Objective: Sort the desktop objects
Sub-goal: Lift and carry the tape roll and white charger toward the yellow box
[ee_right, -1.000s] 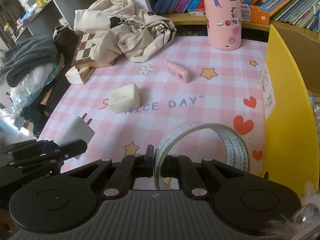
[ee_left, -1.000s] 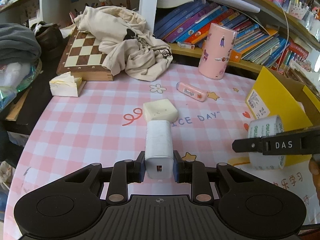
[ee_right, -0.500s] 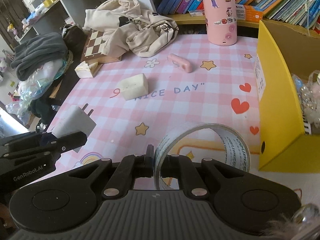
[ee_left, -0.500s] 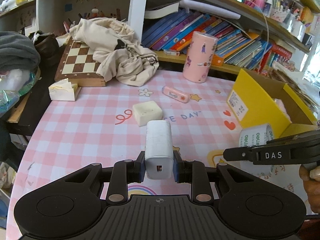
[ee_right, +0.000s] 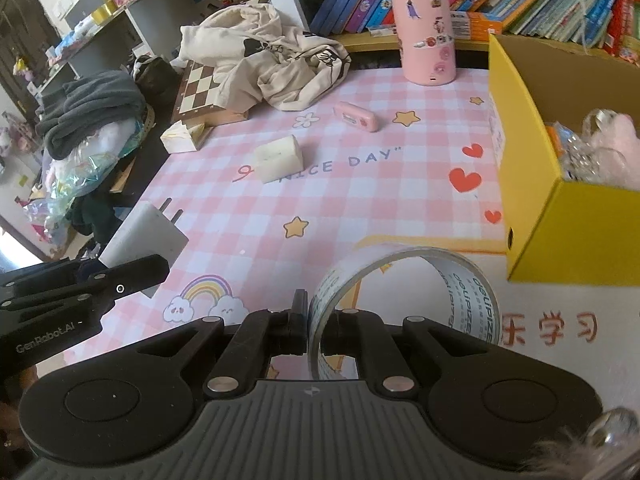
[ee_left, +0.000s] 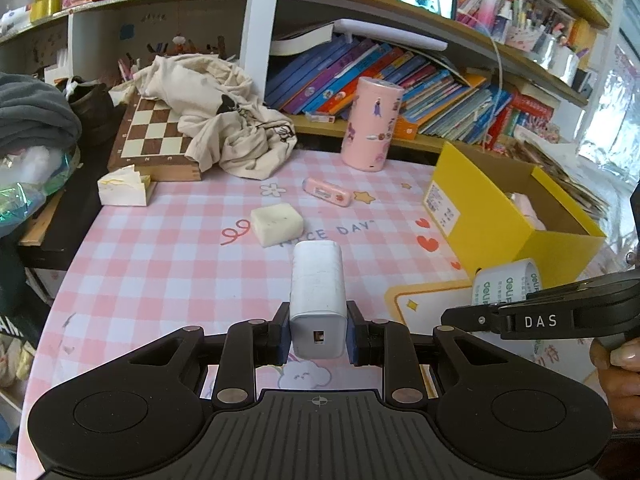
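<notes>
Both grippers have their hands full above the pink checked desk mat [ee_left: 160, 264]. The left gripper [ee_left: 318, 334] is clamped on a white charger plug [ee_left: 317, 296], pads pressing its two sides, with the USB port end facing the camera; in the right wrist view you can see the same plug's two prongs sticking out away from the gripper, up off the mat. The right gripper [ee_right: 316, 326] is pinched closed on the wall of a clear tape roll [ee_right: 404, 292], one finger inside the ring and one outside, so the roll stands on edge in front of it. That roll hangs just near the front corner of the yellow box [ee_right: 536, 200], which sits open on the right side of the mat with some pinkish fluffy and crinkly stuff already inside. Lying loose on the mat: a cream block [ee_left: 277, 224] that looks like an eraser, right by the "NICE DAY" print, and a small pink case [ee_left: 327, 192] a bit beyond it. Farther back there's a tall pink cylinder [ee_left: 372, 123] with stickers, standing upright, plus a chessboard [ee_left: 154, 136] with a beige cloth [ee_left: 224, 116] dumped partly over it.
</notes>
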A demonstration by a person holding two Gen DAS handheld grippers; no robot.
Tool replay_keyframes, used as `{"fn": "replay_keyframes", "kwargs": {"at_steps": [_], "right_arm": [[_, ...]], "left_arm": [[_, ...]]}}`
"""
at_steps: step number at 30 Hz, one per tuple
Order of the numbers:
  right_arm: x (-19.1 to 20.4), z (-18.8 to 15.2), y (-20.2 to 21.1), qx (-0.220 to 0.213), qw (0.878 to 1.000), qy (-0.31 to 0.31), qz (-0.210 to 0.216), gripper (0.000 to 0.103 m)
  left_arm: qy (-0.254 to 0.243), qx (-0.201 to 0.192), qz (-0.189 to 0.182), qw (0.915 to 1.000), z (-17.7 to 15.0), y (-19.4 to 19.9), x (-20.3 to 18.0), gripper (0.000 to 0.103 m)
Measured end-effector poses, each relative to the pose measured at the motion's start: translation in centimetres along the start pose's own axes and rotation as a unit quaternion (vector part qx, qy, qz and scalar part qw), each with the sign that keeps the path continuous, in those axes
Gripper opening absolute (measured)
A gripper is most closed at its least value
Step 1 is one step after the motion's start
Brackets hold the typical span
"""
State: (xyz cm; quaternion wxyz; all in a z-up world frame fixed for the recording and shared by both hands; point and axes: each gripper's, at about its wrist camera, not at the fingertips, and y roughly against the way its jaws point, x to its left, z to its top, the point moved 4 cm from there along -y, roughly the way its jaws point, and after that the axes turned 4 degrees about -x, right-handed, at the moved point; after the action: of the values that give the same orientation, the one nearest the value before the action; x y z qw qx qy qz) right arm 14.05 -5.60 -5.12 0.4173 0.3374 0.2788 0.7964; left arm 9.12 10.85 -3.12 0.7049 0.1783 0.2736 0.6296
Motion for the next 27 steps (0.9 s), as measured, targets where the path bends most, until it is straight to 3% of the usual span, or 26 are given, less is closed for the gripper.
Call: {"fn": "replay_keyframes", "kwargs": {"at_steps": [27], "right_arm": [[-3.3,-4.3,5.7,-0.024,0.995,-0.073,-0.06,0.005]], "left_arm": [[-0.046,0.006,-0.081,0.9956,-1.1,1.1,-4.1,0.025]]}}
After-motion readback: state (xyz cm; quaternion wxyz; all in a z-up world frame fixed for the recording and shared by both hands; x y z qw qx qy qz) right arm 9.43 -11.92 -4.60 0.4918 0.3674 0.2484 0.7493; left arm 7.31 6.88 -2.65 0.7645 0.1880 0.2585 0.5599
